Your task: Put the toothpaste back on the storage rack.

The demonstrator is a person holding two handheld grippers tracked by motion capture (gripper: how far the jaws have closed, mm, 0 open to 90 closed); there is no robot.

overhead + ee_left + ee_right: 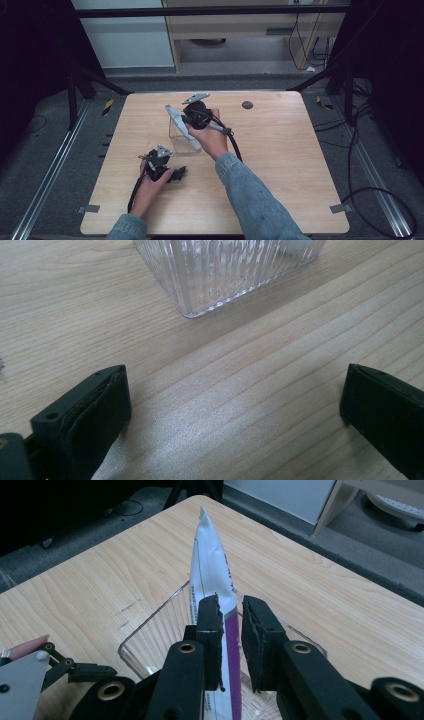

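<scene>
Above the clear ribbed box (pixel 150 645), right tongs (pixel 231 622) pinch a tube (pixel 212 565); left tongs (pixel 235 405) spread over bare tabletop.

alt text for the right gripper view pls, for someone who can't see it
The right claw is shut on a white and purple tube, holding it over a clear ribbed container on a wooden table. The tube's crimped end points away from the camera.

I see a white tube (pixel 212 575) with a purple stripe, flat crimped end up and tilted far-left, held over a clear ribbed square container (pixel 181 138). The container stands upright on the table (pixel 280 165), slightly left of centre.
</scene>
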